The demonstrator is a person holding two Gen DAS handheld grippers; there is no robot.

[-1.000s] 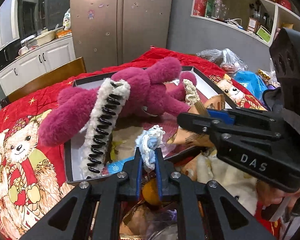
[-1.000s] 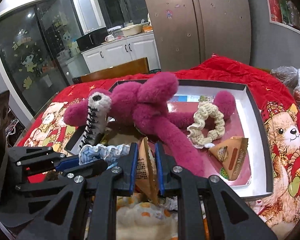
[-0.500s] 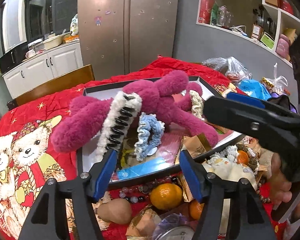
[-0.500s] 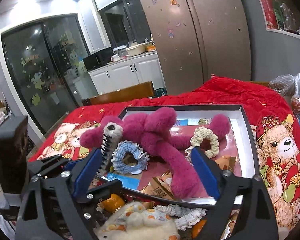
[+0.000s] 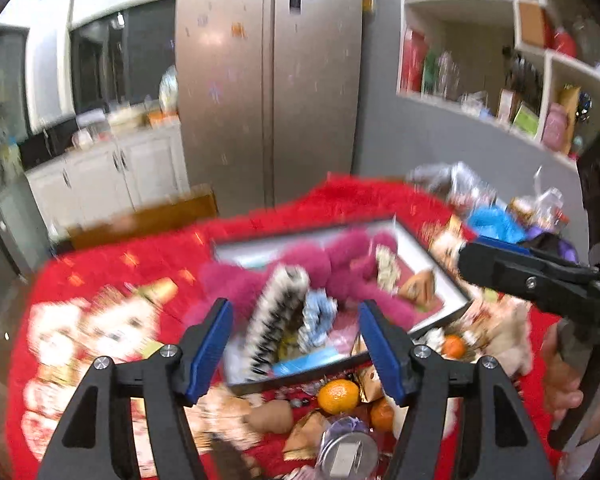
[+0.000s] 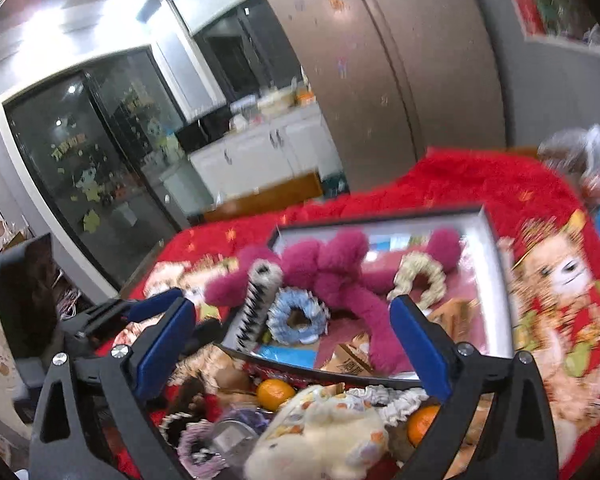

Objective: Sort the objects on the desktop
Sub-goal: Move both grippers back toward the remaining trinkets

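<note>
Left wrist view, motion-blurred: left gripper (image 5: 294, 344) fingers wide apart, nothing held, hovering above the near edge of the tray (image 5: 446, 272) on the red-cloth counter (image 5: 112, 264). Tray holds the sorted stuff: pink plush (image 5: 332, 264), toothed hair clip (image 5: 278, 320), blue scrunchie (image 5: 318, 316), cream scrunchie (image 5: 386, 268), wedge snack pack (image 5: 420, 288). Unsorted pile sits just in front of the tray: orange (image 5: 338, 396) and wrappers. Right gripper (image 5: 540, 284) reaches in from the right, level. Right wrist view: right gripper (image 6: 292, 344) fingers also wide apart and empty, tilted, above the pile — cream plush toy (image 6: 324, 432), oranges (image 6: 276, 394), frilly white scrunchie (image 6: 396, 400). Both look staged over the pile for the next pick, likely.
</note>
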